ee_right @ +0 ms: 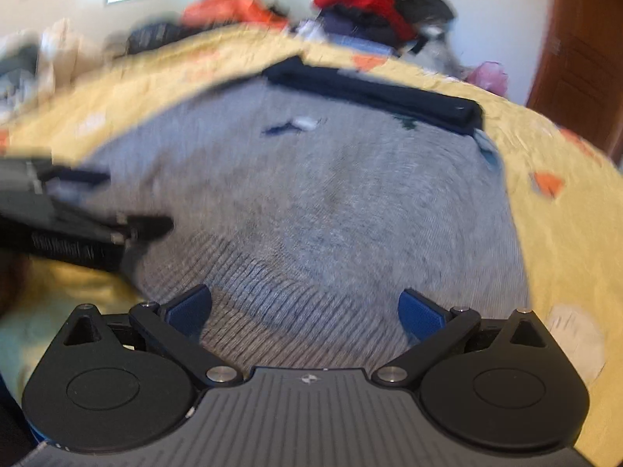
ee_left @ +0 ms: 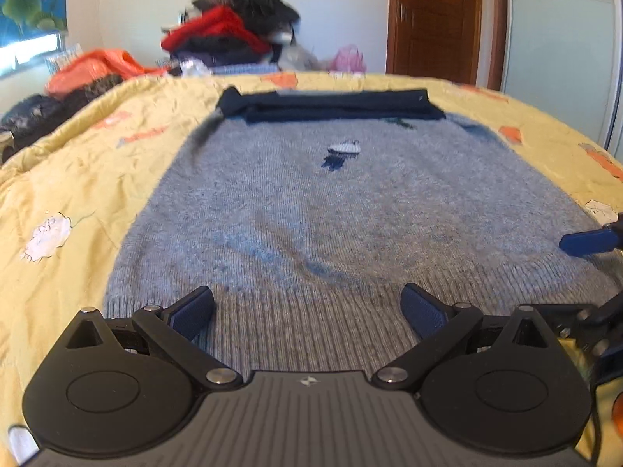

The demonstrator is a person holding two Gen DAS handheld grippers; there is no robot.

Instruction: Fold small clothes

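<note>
Over the ribbed hem, both grippers spread wide, holding nothing.

The left gripper (ee_left: 307, 309) and right gripper (ee_right: 305, 307) hover above the grey sweater (ee_left: 311, 210), which lies flat on the yellow bedspread (ee_left: 78, 163) with dark navy sleeves (ee_left: 331, 107) folded across its far end.

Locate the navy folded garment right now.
In both wrist views the navy folded garment lies across the far end of the grey sweater on the yellow bedspread, ahead of both open grippers, with the clothes pile behind it.
</note>
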